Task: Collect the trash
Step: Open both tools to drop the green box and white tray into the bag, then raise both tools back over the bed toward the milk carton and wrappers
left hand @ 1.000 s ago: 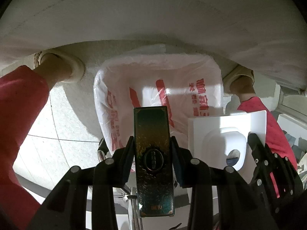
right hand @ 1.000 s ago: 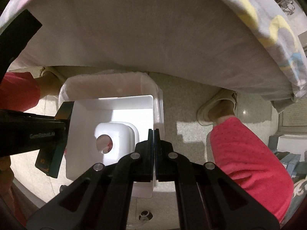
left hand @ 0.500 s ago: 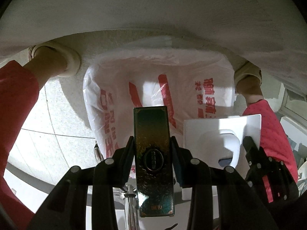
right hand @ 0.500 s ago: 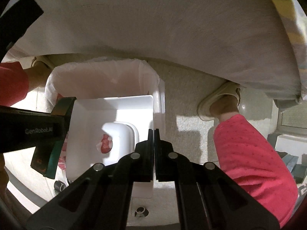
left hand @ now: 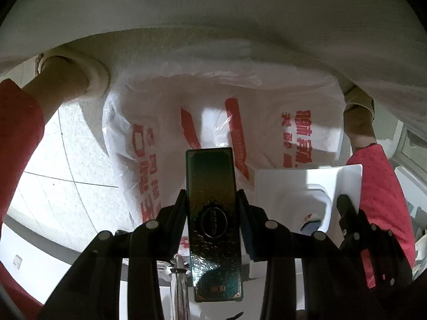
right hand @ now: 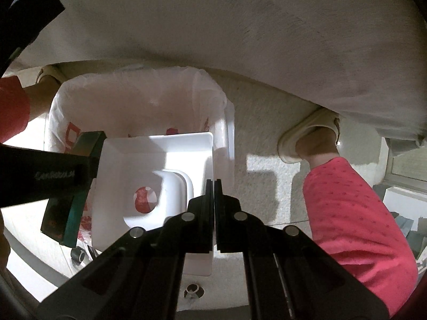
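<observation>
Both grippers over the lined bin

Left gripper [left hand: 212,200] jaws clamp the dark green box [left hand: 213,221]; right gripper [right hand: 213,184] jaws pinch the white tray [right hand: 149,176] wall, both above the bin bag [left hand: 267,122].

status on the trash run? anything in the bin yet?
Done: both pieces are picked up and held over the lined trash bin. In hand: left gripper clamps a dark green box; right gripper pinches the edge of a white plastic tray insert. Left: release both into the bag. Bin contents aren't clear from these views.
</observation>
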A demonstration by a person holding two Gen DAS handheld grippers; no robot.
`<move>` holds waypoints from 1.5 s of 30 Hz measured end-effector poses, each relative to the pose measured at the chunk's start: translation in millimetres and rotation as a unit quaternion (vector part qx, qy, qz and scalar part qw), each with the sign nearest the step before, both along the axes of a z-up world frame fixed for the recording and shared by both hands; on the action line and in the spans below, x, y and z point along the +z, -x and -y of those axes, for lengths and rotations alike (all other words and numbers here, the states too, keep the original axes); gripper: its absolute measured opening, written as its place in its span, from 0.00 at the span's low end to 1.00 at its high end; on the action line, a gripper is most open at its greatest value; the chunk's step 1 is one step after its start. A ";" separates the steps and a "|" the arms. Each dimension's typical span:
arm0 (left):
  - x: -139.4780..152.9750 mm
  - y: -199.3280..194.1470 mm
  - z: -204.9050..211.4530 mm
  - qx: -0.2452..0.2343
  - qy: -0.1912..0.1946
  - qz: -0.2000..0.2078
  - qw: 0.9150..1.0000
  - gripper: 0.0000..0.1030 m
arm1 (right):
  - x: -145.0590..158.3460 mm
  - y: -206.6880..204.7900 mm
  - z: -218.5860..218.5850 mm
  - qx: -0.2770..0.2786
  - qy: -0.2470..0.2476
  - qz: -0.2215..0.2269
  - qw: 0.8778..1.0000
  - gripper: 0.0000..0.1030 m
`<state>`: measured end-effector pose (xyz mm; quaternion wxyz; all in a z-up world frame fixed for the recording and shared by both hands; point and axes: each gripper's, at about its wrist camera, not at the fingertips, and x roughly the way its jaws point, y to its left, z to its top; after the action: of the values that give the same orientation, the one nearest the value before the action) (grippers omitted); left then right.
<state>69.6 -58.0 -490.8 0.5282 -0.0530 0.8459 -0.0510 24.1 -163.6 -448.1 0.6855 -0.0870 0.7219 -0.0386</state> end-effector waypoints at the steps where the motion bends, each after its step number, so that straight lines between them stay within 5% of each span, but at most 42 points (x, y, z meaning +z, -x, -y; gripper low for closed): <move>1: -1.0 -0.3 0.8 0.000 -0.001 -0.001 1.000 0.35 | -0.3 0.2 -0.3 0.002 0.000 -0.001 1.000 0.02; 15: -9.5 2.7 1.5 -0.007 -0.018 -0.012 1.000 0.37 | -11.2 1.5 -2.9 0.006 -0.016 -0.019 1.000 0.05; 19: -11.2 3.5 -0.8 -0.003 -0.023 -0.017 1.000 0.55 | -12.6 -0.3 -0.5 -0.007 -0.037 -0.021 0.999 0.33; 33: 8.2 5.1 -14.7 0.011 -0.022 -0.005 1.000 0.70 | -9.2 -0.2 5.5 -0.024 -0.048 -0.014 0.998 0.43; 40: 57.5 15.3 -22.9 -0.030 -0.049 0.050 0.997 0.71 | 48.1 9.4 1.5 -0.016 -0.070 0.049 0.996 0.61; 45: 120.2 32.8 -42.5 -0.054 -0.051 0.105 0.992 0.72 | 127.8 29.5 3.5 0.010 -0.101 0.149 0.984 0.77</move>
<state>36.8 -15.5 -370.6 0.6130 0.0251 0.7886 -0.0416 -5.4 -167.0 -320.2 0.7909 -0.0181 0.6111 0.0288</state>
